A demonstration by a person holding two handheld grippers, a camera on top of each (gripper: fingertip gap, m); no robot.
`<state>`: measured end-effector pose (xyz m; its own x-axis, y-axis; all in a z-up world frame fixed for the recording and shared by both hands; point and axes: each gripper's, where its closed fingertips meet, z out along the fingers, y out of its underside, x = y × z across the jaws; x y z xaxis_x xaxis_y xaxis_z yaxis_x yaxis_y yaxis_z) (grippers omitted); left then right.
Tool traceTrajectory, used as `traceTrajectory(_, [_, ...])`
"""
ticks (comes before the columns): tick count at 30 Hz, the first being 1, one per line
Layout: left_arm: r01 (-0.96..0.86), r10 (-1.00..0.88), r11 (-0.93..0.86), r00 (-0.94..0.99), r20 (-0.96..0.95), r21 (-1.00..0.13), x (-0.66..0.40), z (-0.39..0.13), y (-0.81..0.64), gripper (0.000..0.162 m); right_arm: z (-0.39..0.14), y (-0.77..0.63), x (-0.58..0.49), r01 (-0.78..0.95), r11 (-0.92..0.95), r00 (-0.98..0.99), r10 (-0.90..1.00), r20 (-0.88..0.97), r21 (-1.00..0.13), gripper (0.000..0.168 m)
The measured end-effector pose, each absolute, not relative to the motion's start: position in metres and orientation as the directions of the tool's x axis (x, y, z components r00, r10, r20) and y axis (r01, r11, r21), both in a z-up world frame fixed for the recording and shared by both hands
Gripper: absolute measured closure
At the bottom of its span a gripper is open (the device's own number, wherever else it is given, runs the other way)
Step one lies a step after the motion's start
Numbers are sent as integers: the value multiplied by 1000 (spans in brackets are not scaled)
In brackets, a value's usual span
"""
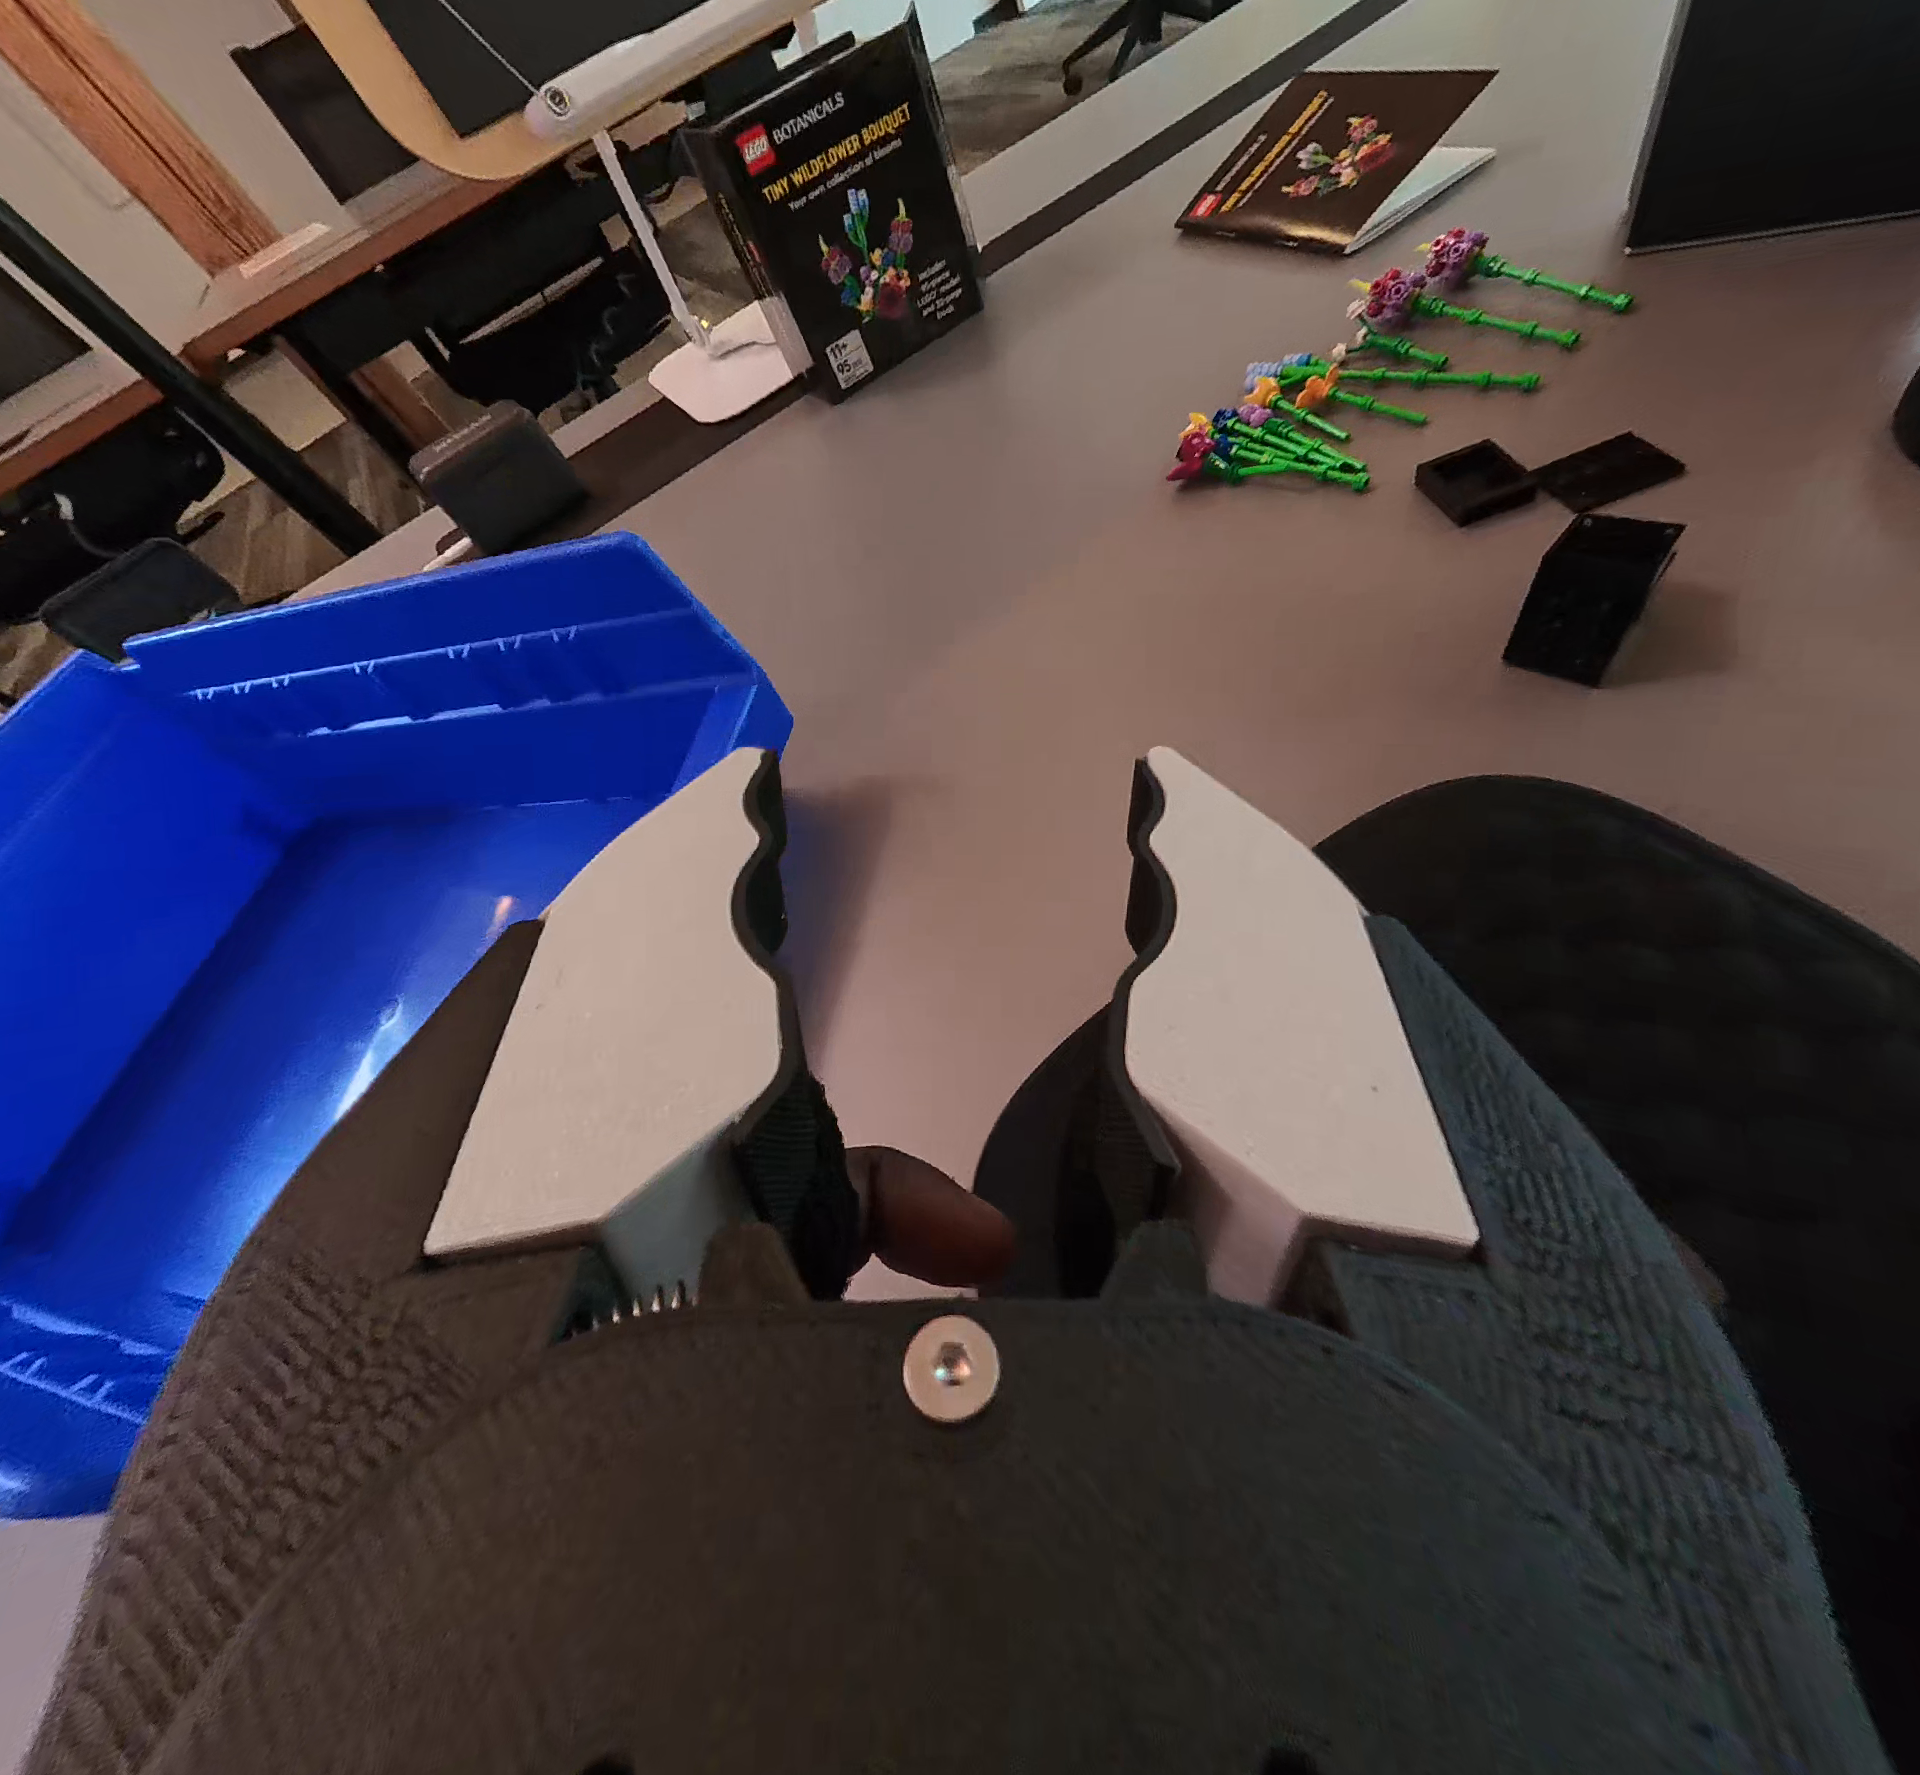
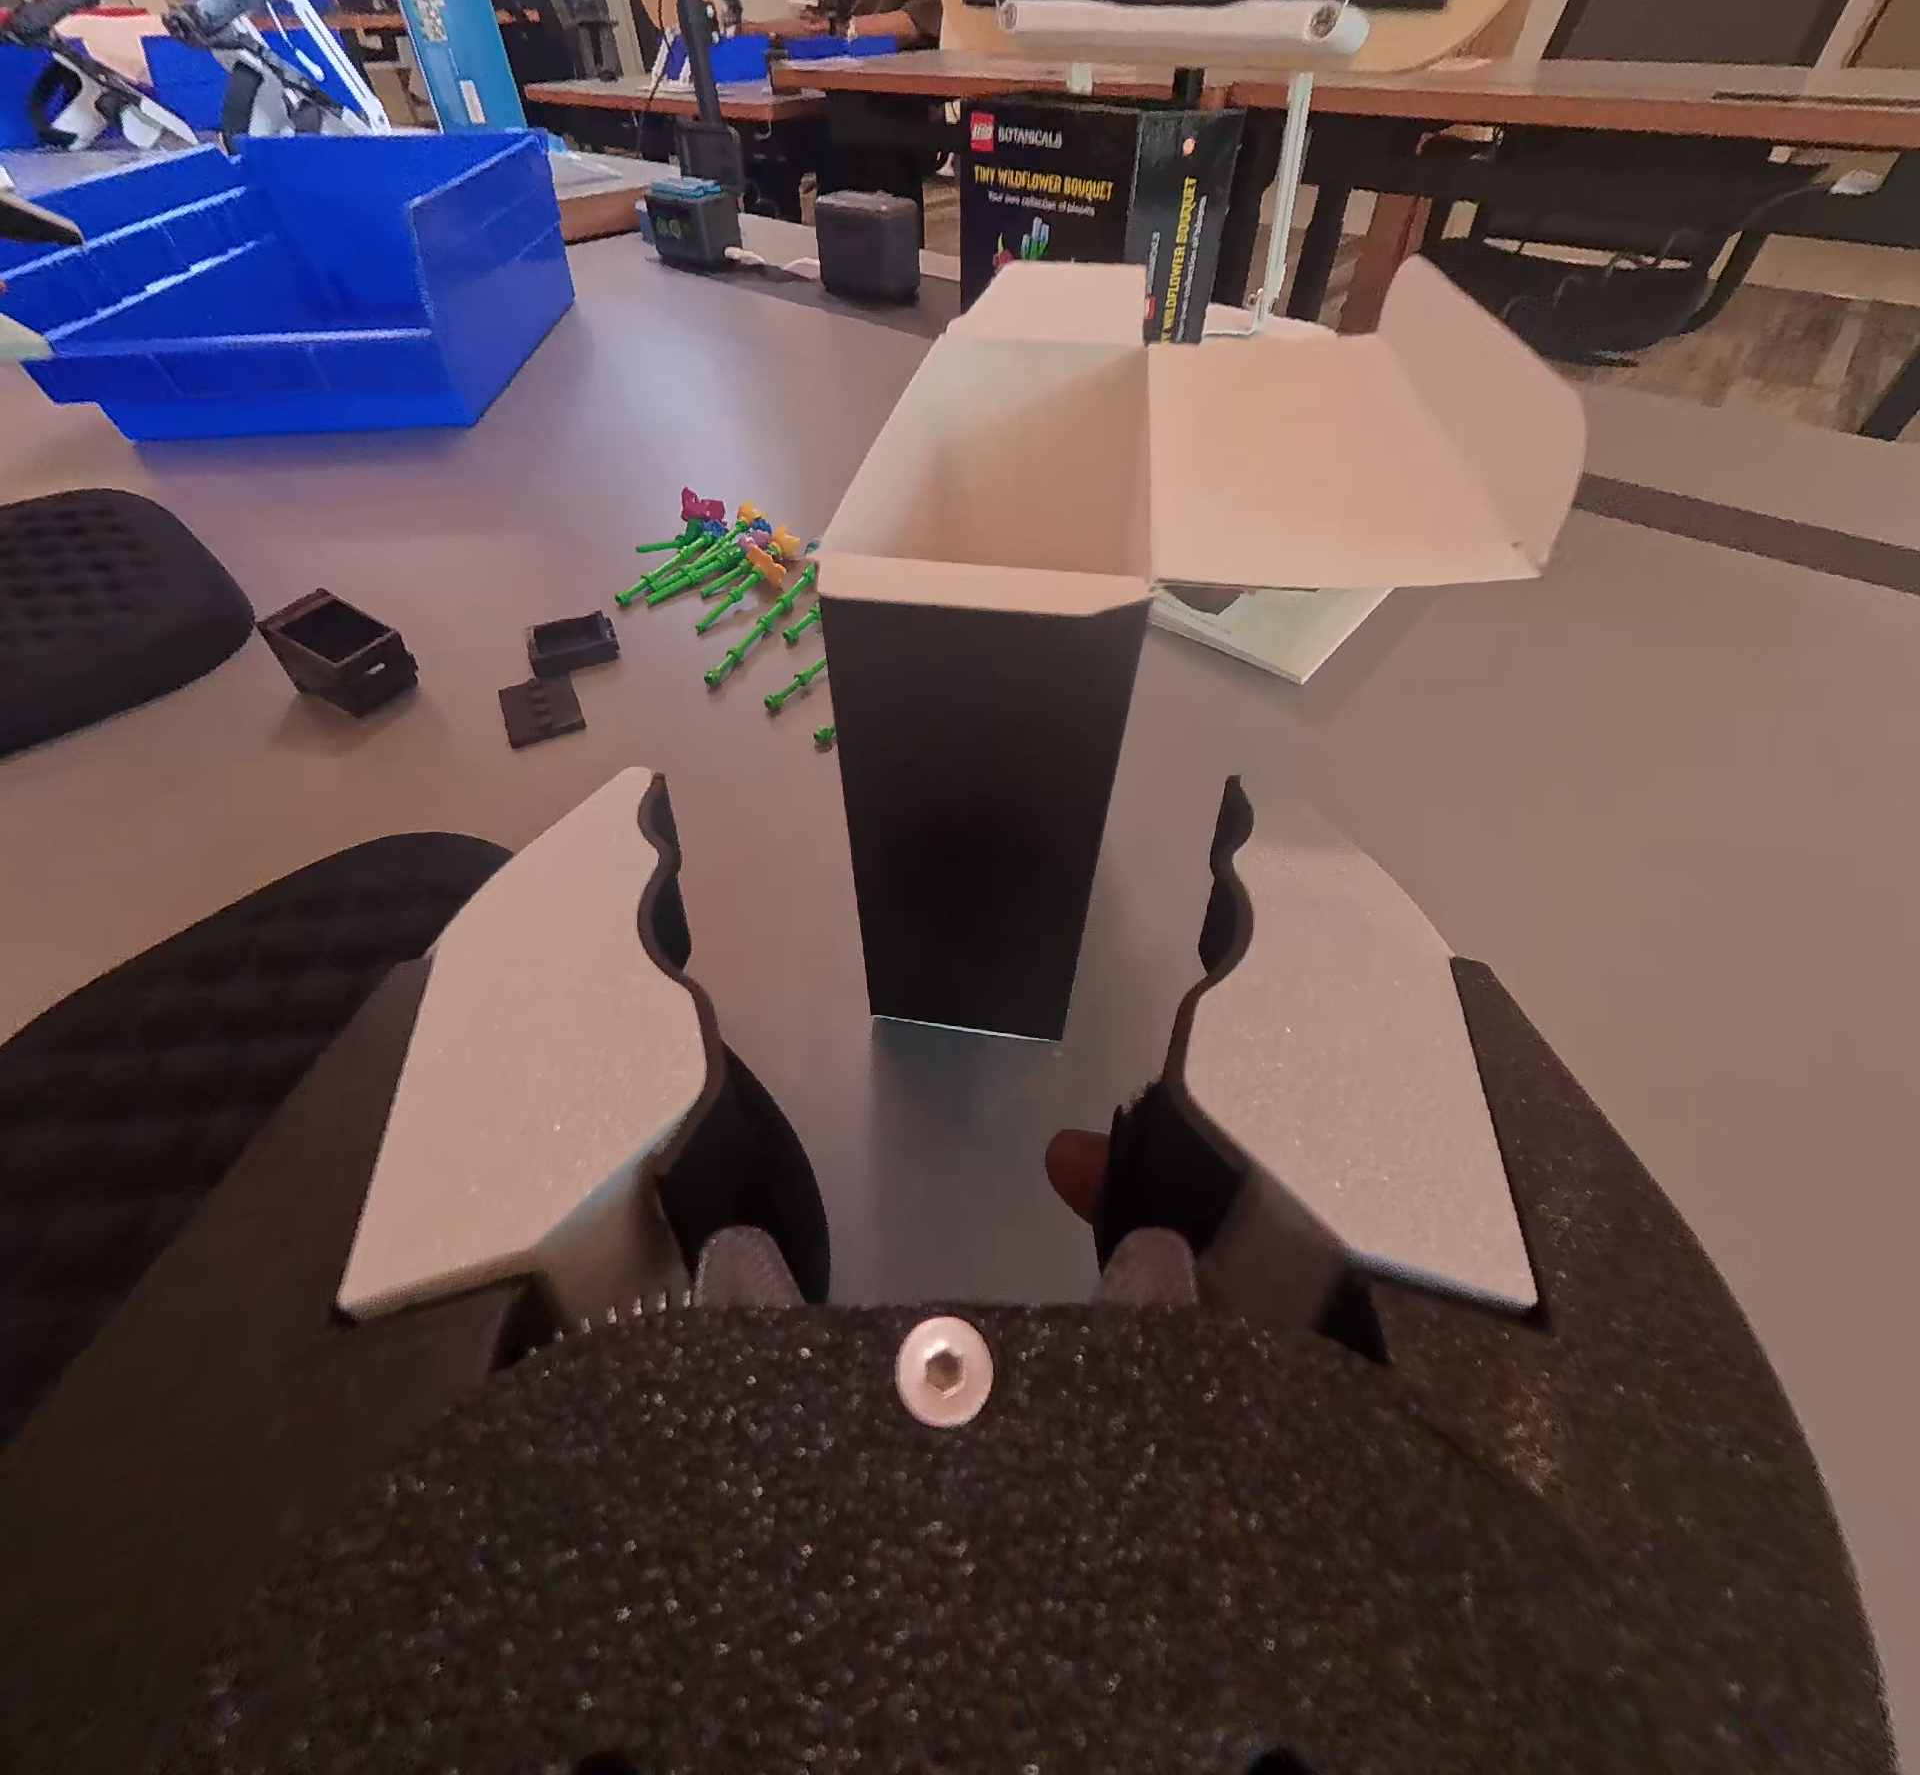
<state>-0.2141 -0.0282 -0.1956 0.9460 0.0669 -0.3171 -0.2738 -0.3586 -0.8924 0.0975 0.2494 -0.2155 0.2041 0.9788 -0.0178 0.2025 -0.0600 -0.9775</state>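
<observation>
On the tabletop (image 2: 1455,790) an open box (image 2: 977,790) stands upright before the right tool (image 2: 940,852). Toy flowers (image 2: 727,572) lie left of it, small trays (image 2: 338,650) further left, and bins (image 2: 312,302) behind those.

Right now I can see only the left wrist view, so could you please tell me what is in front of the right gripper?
Observer: A tall black carton stands upright, in line with the gap of the right gripper.
Operator: Is its top closed?
Observer: No, its flaps are folded open, showing a white inside.
Operator: Is that gripper holding anything?
Observer: No, its jaws are open and hold nothing.
</observation>
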Motion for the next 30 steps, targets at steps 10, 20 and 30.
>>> traceTrajectory(10, [-321, 161, -581, 856, -492, -748, -258, -208, -30, 106, -199, 250, 116, 176, -19, 240, 970, 25, -984, 71])
traceTrajectory(20, [-256, -35, -884, 870, -492, -390, -303, -247, -42, 110, -176, 244, 129, 120, 37, 241, 968, 65, -992, 76])
traceTrajectory(30, [-160, 517, -511, 728, -451, -844, -328, -140, -60, 100, -134, 168, 69, 161, 141, 38, 988, 149, -977, 101])
